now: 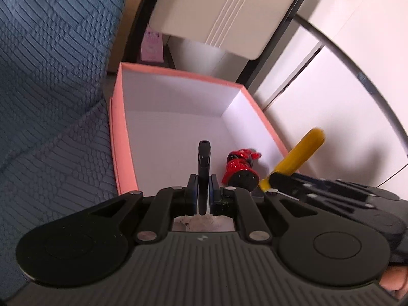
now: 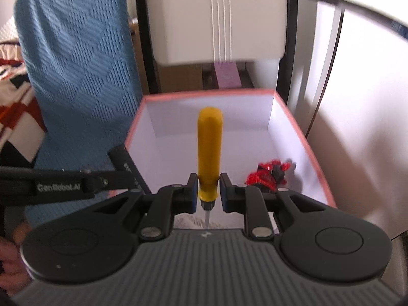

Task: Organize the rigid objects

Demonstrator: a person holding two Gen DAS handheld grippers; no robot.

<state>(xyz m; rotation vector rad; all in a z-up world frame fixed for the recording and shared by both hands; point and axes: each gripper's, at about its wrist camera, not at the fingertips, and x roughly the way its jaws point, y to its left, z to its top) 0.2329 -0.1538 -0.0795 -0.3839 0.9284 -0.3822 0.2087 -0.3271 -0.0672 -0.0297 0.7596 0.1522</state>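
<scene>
An open pink box point(image 1: 122, 137) point(image 2: 316, 158) with a white inside stands ahead of both grippers. A red and black toy figure point(image 1: 239, 165) point(image 2: 267, 176) lies on its floor by the near right wall. My left gripper point(image 1: 203, 181) is shut on a slim black flat object point(image 1: 204, 163), which sticks forward over the box's near end. My right gripper point(image 2: 208, 186) is shut on a yellow-handled screwdriver point(image 2: 209, 150); the handle points forward over the box and the metal tip points back. In the left wrist view that screwdriver point(image 1: 298, 158) hangs by the box's right rim.
A blue textured cover point(image 1: 51, 76) point(image 2: 76, 63) lies left of the box. A white chair seat with a black frame point(image 1: 224, 7) point(image 2: 216, 17) stands behind it, and a pale purple packet point(image 2: 227, 75) lies beneath. White panels point(image 1: 331, 76) run along the right.
</scene>
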